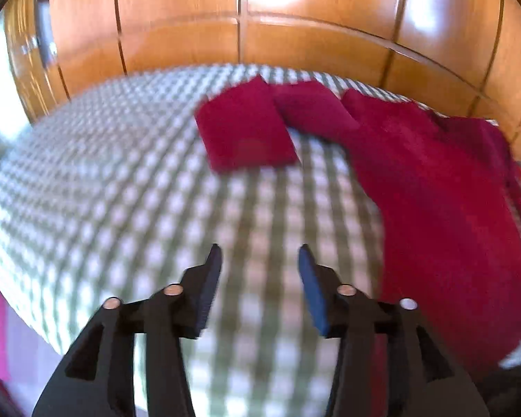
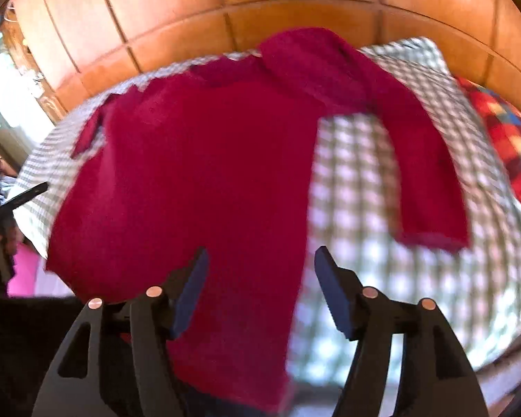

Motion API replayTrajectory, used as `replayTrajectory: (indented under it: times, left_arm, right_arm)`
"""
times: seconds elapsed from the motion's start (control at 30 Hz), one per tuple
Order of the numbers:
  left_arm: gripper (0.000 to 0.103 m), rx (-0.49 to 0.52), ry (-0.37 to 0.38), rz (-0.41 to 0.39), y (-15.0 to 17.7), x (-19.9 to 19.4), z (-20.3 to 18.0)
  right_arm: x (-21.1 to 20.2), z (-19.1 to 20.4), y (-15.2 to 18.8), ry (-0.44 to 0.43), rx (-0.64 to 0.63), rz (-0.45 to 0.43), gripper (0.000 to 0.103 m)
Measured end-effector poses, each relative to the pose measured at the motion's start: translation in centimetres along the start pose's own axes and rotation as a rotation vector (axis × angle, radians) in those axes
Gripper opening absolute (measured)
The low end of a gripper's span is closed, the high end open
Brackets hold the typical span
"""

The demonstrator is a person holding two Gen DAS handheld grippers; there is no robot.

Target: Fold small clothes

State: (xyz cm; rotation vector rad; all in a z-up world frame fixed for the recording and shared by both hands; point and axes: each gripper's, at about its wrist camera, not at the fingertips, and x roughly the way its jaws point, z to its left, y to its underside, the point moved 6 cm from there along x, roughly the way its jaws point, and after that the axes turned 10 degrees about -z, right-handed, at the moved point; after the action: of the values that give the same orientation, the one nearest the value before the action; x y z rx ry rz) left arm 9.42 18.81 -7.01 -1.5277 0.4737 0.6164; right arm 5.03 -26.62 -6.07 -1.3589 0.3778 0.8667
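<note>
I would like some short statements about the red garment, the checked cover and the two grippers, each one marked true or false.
1. The red garment lies on a green-and-white checked cover. True.
2. The right gripper is closed on the garment's hem. False: its jaws are apart and grip nothing; the cloth only lies below them.
3. The left gripper is open, with only the checked cover beneath it. True.
4. Both sleeves are already folded over the body. False: one sleeve is stretched out on the cover beside the body.
5. Wooden panels stand behind the bed. True.
</note>
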Motion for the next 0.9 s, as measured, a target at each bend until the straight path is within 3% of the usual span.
replayTrajectory:
  times: [0.17, 0.27, 0.4, 0.43, 0.47, 0.53, 0.73, 0.9]
  left_arm:
    - [0.065, 0.173, -0.044, -0.034, -2.5, 3.7, -1.5]
    - [0.065, 0.261, -0.070, -0.015, -3.5, 7.1, -2.1]
    - [0.065, 0.303, -0.101, 0.000, -4.3, 11.0, -1.8]
    - [0.057, 0.299, -0.097, 0.014, -4.3, 11.8, -1.6]
    - [0.026, 0.270, -0.066, 0.039, -4.2, 12.7, -1.1]
    - [0.006, 0.220, -0.064, 0.051, -4.6, 12.7, -0.2]
    - [0.005, -0.162, 0.061, -0.028, -7.9, 6.9, 7.2]
    - [0.005, -0.468, 0.073, -0.071, -11.0, 2.3, 15.4]
  right_arm:
    - [5.7, 5.2, -1.5, -0.063, -0.009, 0.005, 0.066]
    - [8.4, 7.5, -2.2, -0.073, -0.023, 0.001, 0.066]
    - [11.2, 8.4, -2.2, -0.020, -0.084, -0.017, 0.067]
    - [11.7, 8.3, -2.1, -0.012, -0.088, -0.020, 0.067]
    - [12.1, 8.2, -2.0, -0.009, -0.093, -0.033, 0.068]
    - [12.4, 8.1, -1.9, -0.014, -0.106, -0.070, 0.071]
    - [12.7, 8.0, -1.9, -0.034, -0.101, -0.113, 0.075]
    - [12.8, 8.0, -1.8, -0.037, -0.099, -0.121, 0.076]
